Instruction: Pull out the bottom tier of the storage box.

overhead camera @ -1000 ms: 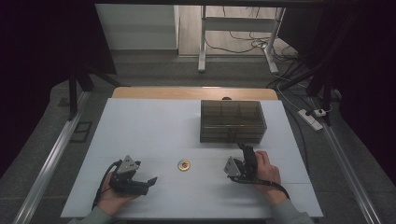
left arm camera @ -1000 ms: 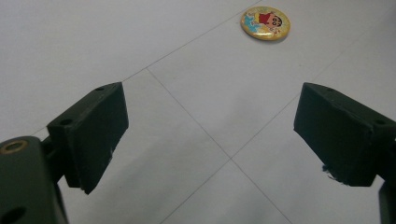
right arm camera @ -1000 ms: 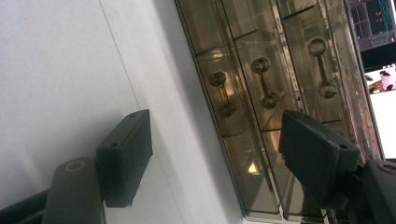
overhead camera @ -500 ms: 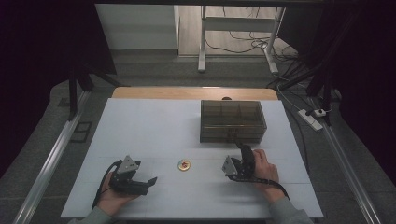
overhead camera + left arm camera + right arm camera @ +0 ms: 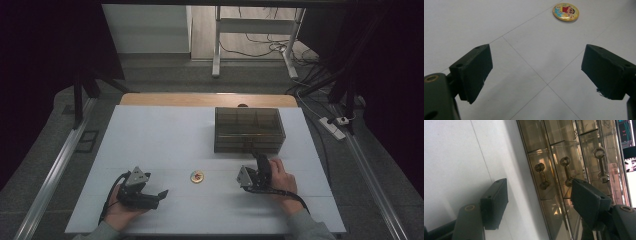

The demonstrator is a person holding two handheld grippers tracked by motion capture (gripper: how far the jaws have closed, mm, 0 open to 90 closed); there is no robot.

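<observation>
A round yellow badge (image 5: 196, 176) with a cartoon figure lies flat on the white table (image 5: 160, 135), near the front middle. In the left gripper view the badge (image 5: 565, 11) is ahead and to the right. My left gripper (image 5: 159, 196) (image 5: 536, 75) rests low at the front left, open and empty, pointing towards the badge. A smoky see-through drawer box (image 5: 249, 130) (image 5: 564, 165) stands at the back right, with brass handles (image 5: 566, 171) on its front. My right gripper (image 5: 259, 161) (image 5: 537, 192) lies rolled on its side just before the box, open with nothing between its pads.
A wooden board (image 5: 205, 99) runs along the table's far edge. Metal rails (image 5: 55, 170) flank the table on both sides. A power strip (image 5: 334, 125) and cables lie on the floor at the right. A metal stand (image 5: 217, 45) rises behind the table.
</observation>
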